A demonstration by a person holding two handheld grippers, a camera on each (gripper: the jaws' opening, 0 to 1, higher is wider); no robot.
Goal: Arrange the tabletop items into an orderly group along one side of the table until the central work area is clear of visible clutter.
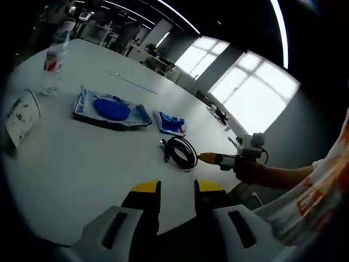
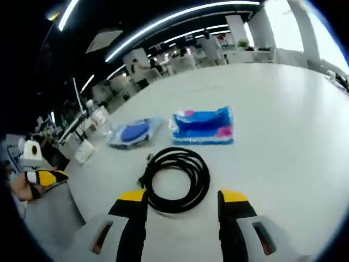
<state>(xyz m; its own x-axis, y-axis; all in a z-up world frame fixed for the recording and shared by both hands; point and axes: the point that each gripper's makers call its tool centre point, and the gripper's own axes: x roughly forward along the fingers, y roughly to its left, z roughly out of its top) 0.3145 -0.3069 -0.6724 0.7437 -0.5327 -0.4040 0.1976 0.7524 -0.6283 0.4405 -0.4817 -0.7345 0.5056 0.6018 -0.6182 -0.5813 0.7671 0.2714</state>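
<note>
A black coiled cable [image 2: 179, 179] lies on the white table [image 2: 283, 142], its near edge between the yellow tips of my open right gripper [image 2: 183, 199]. Just beyond it are a blue-and-pink packet [image 2: 204, 126] and a clear packet holding a round blue item [image 2: 133, 132]. In the left gripper view the cable [image 1: 181, 152] sits mid-table with the right gripper [image 1: 210, 159] reaching it from the right. The small packet [image 1: 172, 123] and the larger blue packet [image 1: 112, 109] lie behind it. My left gripper [image 1: 177, 191] is open over the near table edge, holding nothing.
A water bottle [image 1: 52, 63] stands at the far left, with a white printed pack [image 1: 22, 114] nearer along that side. A person's hand [image 1: 256, 169] holds the right gripper. The left gripper [image 2: 46, 176] shows past the table edge. Small white items [image 2: 84, 153] sit near that edge.
</note>
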